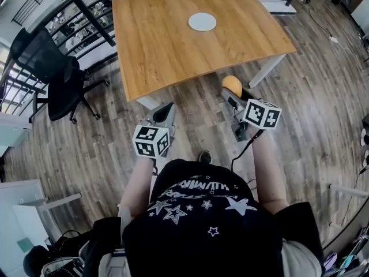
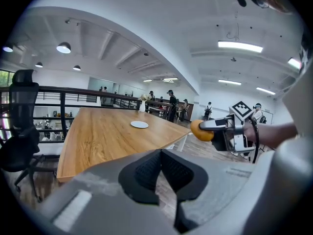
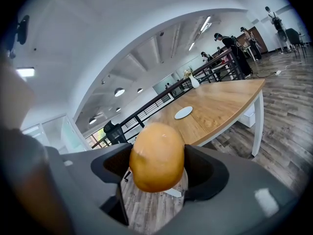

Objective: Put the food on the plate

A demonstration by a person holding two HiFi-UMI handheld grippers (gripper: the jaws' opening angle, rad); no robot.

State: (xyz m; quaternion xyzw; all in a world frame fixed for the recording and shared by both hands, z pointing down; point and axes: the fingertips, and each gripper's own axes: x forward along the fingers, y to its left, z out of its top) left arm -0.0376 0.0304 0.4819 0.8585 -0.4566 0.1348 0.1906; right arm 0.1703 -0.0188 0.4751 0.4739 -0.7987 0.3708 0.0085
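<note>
Right gripper view: our right gripper (image 3: 157, 173) pinches a round golden-orange food piece (image 3: 156, 155) just short of the light wooden table (image 3: 222, 106); our left gripper (image 2: 160, 173) has its jaws pressed together.

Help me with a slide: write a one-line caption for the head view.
Short of the wooden table and its white plate: right gripper grips orange food, left gripper shut.
</note>
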